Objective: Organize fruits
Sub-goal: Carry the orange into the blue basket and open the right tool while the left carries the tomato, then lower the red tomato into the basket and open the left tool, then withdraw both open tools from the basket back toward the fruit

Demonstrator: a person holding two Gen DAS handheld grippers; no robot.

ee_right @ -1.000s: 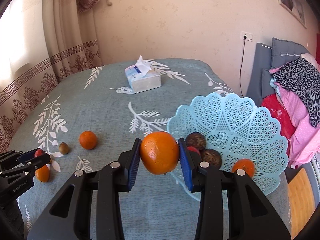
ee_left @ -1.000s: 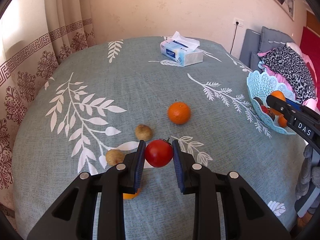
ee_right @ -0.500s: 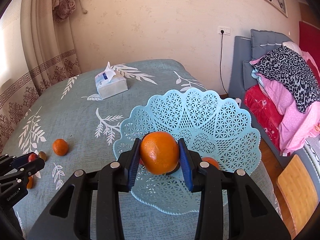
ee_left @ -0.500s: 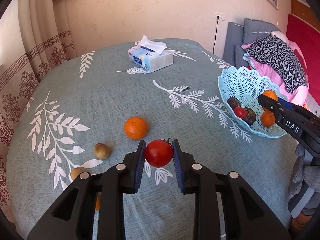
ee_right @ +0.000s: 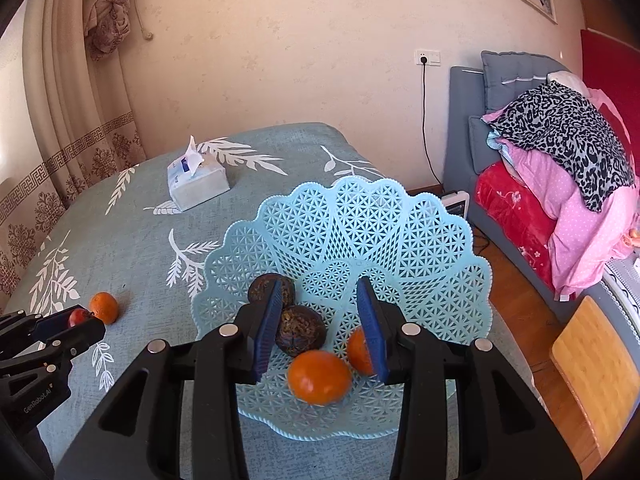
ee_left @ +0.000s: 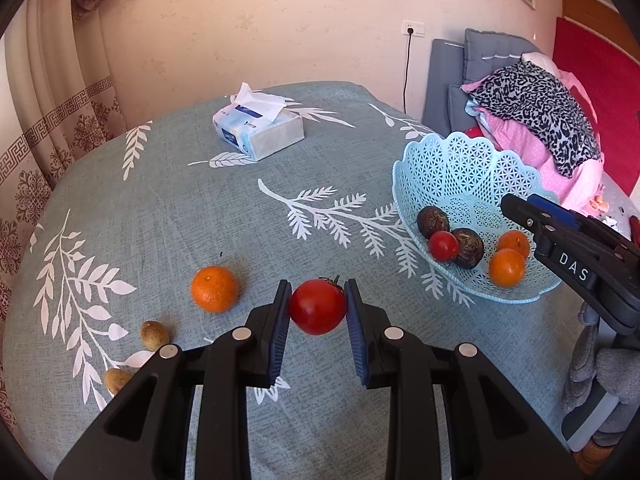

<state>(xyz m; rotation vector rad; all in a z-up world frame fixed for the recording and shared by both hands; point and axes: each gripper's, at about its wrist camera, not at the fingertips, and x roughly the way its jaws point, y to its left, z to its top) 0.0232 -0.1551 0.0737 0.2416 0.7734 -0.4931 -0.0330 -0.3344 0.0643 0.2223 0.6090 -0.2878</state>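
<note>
The teal leaf-print surface carries my blue lattice basket. My right tongs hang spread above it, an orange lying loose in the basket beneath them. My left tongs pinch a red tomato above the surface, short of the basket.

Bare teal leaf-print tablecloth lies between the pale-blue lattice plastic basket and the loose orange mandarin. The white-and-blue tissue box stands well apart at the far edge. Inside the basket, the far half of the floor is unoccupied; two dark wrinkled round fruits and two oranges crowd the near half.
</note>
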